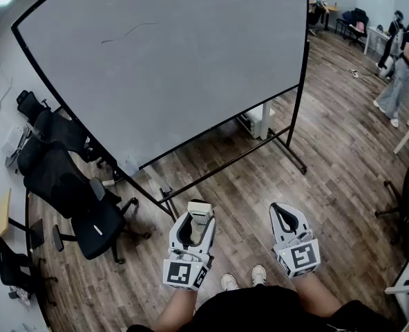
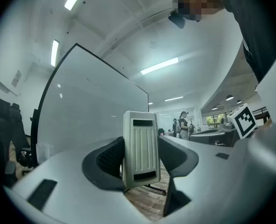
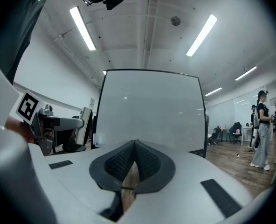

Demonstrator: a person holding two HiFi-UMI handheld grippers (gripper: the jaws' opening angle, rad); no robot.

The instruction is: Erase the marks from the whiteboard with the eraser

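Pinching the eraser [image 2: 140,146] is the left tool [image 1: 199,221]; the right tool [image 3: 135,147] sits closed, apparently empty.

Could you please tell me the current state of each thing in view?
Large white black-framed whiteboard: upright, faint dark marks unerased.
White ribbed plastic eraser: clamped in left tool.
Left tool: shut on eraser.
Right tool: shut, empty.
Black office chairs: standing left of whiteboard.
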